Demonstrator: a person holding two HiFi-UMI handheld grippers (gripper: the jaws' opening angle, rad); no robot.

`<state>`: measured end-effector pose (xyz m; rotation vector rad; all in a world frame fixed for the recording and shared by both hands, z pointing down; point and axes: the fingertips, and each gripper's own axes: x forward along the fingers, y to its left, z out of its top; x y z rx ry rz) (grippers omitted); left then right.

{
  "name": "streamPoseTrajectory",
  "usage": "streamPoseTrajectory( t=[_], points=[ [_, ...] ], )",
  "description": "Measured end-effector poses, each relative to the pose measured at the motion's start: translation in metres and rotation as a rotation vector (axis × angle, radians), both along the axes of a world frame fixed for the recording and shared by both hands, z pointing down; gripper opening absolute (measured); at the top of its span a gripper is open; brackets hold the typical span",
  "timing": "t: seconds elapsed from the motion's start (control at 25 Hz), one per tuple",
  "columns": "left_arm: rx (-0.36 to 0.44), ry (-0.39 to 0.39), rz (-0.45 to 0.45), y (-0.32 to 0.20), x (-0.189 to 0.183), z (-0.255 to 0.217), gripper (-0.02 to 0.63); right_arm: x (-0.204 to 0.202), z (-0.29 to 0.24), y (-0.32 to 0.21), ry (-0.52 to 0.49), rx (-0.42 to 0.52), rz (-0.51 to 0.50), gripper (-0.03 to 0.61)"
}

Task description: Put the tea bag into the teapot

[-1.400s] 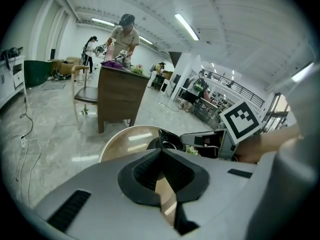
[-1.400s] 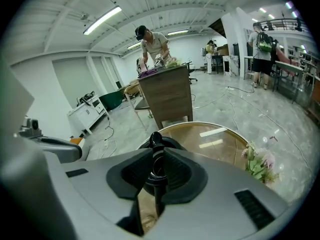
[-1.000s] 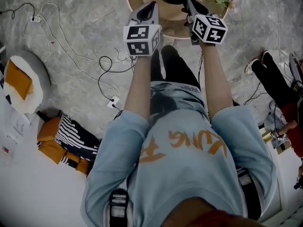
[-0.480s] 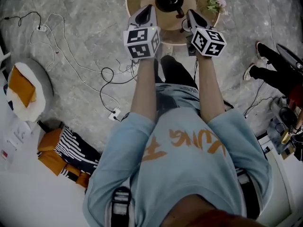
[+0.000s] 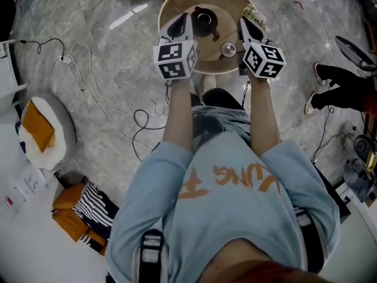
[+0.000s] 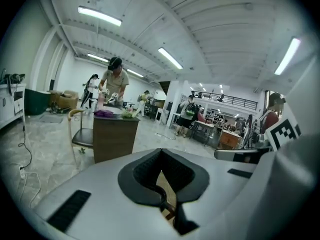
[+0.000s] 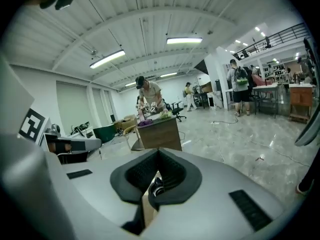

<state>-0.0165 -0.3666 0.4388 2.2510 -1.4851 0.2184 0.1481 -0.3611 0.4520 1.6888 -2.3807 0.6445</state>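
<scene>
Left gripper (image 5: 179,19) and right gripper (image 5: 243,23) were both at 12 o'clock over the round table (image 5: 231,3), jaws closed on nothing. Teapot (image 5: 203,21) sat between the tips, nearer the left. Small round lid (image 5: 228,49) lay at its 4 o'clock. Tea bag couldn't be made out.

A round counter (image 5: 172,5) stands in front of the person. The teapot (image 5: 203,21) sits on it, near the middle. A small lid (image 5: 228,49) lies on the counter, to the right of the teapot and closer to the person. Flowers (image 5: 257,14) are at the counter's right edge. The left tongs (image 5: 178,22) are over the counter, just left of the teapot. The right tongs (image 5: 243,26) are just right of the lid. Far to the left, a cushion (image 5: 36,125) lies on a round seat (image 5: 63,122). Wires (image 5: 100,99) lie on the floor (image 5: 106,40) between the seat and the counter.
</scene>
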Motion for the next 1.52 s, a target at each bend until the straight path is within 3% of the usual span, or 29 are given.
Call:
streamPoseTrajectory(
  t=[0.4, 0.72, 1.04, 1.52],
  points=[
    [0.237, -0.043, 0.043, -0.007, 0.028, -0.105, 0.026, 0.031, -0.113, -0.004, 0.064, 0.288, 0.005, 0.012],
    [0.349, -0.058, 0.058, -0.012, 0.038, -0.154, 0.026, 0.039, -0.172, -0.007, 0.099, 0.432, 0.008, 0.012],
    [0.39, -0.069, 0.086, -0.017, 0.049, -0.167, 0.026, 0.037, -0.188, -0.011, 0.095, 0.486, 0.0, 0.012],
    [0.389, -0.068, 0.078, -0.02, 0.043, -0.174, 0.026, 0.029, -0.193, -0.013, 0.114, 0.474, -0.021, 0.012]
  ],
)
